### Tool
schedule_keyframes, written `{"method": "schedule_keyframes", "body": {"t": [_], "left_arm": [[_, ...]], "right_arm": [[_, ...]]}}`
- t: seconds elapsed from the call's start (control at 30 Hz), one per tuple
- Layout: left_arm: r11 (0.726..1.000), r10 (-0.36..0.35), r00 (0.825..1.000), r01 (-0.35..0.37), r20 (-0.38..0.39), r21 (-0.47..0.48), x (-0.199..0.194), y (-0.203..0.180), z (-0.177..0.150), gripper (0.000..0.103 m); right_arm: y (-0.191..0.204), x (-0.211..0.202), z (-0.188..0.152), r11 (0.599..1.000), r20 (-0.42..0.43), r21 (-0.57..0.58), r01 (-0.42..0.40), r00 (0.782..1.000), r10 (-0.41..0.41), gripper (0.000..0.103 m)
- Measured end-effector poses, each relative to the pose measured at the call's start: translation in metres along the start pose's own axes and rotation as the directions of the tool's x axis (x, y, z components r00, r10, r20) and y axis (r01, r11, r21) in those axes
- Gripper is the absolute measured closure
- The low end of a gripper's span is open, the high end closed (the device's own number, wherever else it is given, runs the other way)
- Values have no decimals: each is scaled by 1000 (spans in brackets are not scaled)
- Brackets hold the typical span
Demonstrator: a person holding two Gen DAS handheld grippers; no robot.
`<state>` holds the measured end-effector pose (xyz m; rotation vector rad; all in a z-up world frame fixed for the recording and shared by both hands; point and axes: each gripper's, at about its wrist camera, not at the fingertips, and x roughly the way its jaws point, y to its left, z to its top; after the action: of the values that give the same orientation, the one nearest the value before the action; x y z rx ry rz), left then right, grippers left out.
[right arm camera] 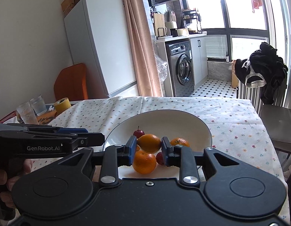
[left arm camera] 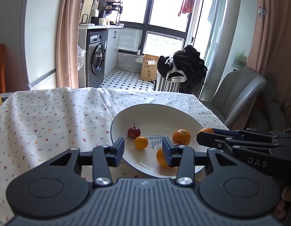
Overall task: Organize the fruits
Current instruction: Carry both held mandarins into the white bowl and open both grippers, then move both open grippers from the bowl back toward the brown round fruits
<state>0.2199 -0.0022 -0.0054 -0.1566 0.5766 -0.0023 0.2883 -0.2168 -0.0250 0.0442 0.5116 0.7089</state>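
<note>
While our right gripper clamps a small orange citrus fruit above the white ceramic bowl, our left gripper hovers wide apart at the bowl's near rim.

The table wore a white cloth printed with small flowers, creased toward its far edge. A white plate sat on the cloth just ahead of the tool. Far to the tool's left stood two clear glasses and a yellow tape roll.
</note>
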Motion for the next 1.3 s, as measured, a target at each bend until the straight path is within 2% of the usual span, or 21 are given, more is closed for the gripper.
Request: {"method": "schedule_keyframes", "body": {"t": [0.17,0.23,0.3,0.43,0.53,0.63,0.87,1.0,1.2,1.3], "left_arm": [[998,46,999,-45,23,-33,-14,6,4,35],[997,66,997,-65,40,-43,-22,9,5,24],[996,83,995,-80,60,-48,-30,12,7,20],[994,100,993,-97,64,-47,-42,19,10,17],[992,122,990,-119,76,-47,-52,22,10,16],[990,131,988,-126,86,-62,-62,26,7,12],[990,131,986,-125,99,-62,-84,25,-4,9],[991,126,988,-121,89,-60,-93,22,-14,7],[990,134,988,-130,79,-56,-107,20,-27,6],[985,168,983,-164,71,-48,-112,20,-31,6]], "right_arm": [[4,-9,6,999,17,-13,36,999,-36,55],[5,-12,8,999,21,-18,44,999,-44,48],[7,-16,10,998,17,-29,53,998,-52,45],[12,-22,13,998,17,-24,55,998,-55,26],[19,-31,17,999,23,-32,41,999,-41,15],[24,-41,21,999,30,-41,31,999,-29,8],[29,-61,20,1000,23,-28,11,1000,-10,0],[33,-67,13,999,15,-34,35,999,-34,0],[38,-76,2,999,10,-30,22,1000,-22,0],[39,-80,-1,999,7,-29,34,999,-34,0]]}}
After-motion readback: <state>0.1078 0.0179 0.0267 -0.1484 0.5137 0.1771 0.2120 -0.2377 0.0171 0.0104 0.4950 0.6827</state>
